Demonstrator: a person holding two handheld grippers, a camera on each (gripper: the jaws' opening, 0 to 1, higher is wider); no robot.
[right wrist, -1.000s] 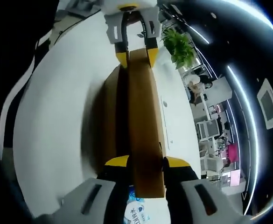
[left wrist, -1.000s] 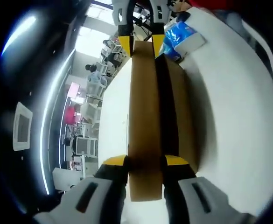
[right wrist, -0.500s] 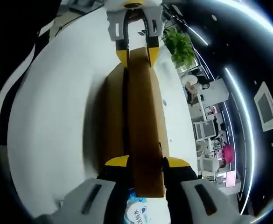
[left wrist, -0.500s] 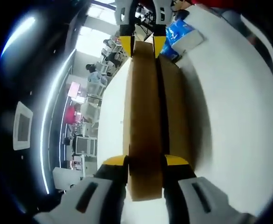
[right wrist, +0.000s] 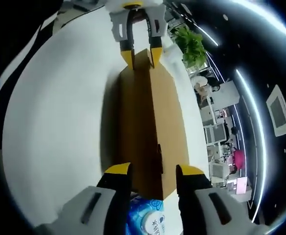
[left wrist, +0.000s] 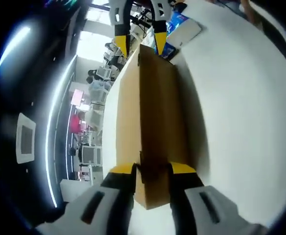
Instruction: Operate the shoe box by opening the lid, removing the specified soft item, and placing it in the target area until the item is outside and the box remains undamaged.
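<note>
Left gripper view: left gripper [left wrist: 152, 172] apparently pinching the shoe box [left wrist: 155, 117] lid edge; right gripper [right wrist: 154, 175] spread.

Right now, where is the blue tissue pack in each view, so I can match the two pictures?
Left gripper view: the blue pack lies at the top, right of centre, past the box's far end beside the right tool.
Right gripper view: the pack is at the bottom centre, between that view's own jaws.
Shared landmark: the brown box on the white table.
</note>
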